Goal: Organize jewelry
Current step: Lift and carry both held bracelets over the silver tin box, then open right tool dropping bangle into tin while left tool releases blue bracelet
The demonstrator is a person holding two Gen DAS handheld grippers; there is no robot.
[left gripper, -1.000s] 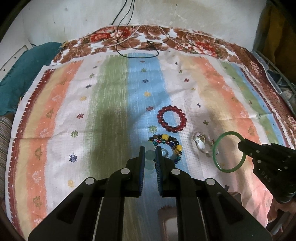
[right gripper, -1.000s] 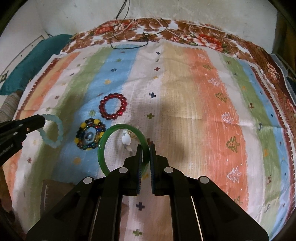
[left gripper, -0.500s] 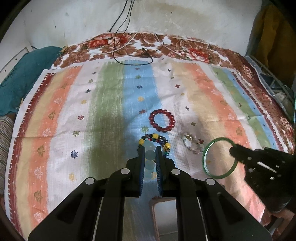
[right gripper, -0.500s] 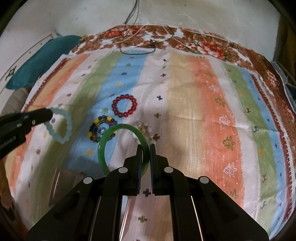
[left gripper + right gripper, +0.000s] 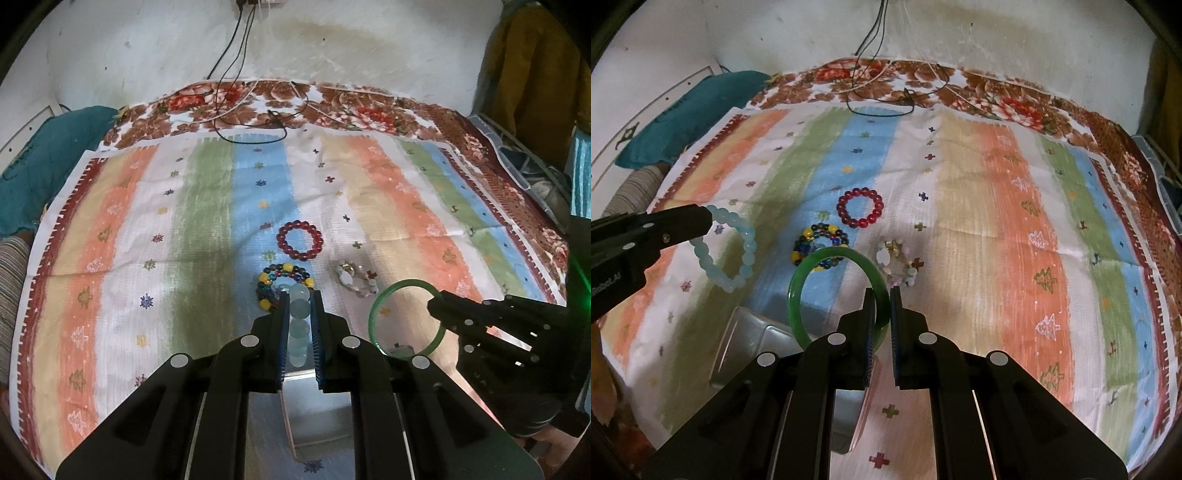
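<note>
My left gripper (image 5: 299, 295) is shut on a pale blue bead bracelet (image 5: 298, 334), held in the air; it also shows in the right wrist view (image 5: 726, 253). My right gripper (image 5: 882, 293) is shut on a green bangle (image 5: 834, 291), which also shows in the left wrist view (image 5: 404, 319). On the striped cloth lie a red bead bracelet (image 5: 300, 240), a multicoloured bead bracelet (image 5: 280, 286) and a pale clear-bead bracelet (image 5: 354, 282). A shiny open box (image 5: 753, 343) lies beneath both grippers, near the front edge.
The striped cloth (image 5: 207, 206) covers a bed with a floral sheet (image 5: 332, 99). Black and white cables (image 5: 258, 122) lie at the far edge by the wall. A teal pillow (image 5: 48, 155) is at far left.
Both grippers have risen and drawn back toward the front edge with their bracelets. The box has come into view beneath them.
</note>
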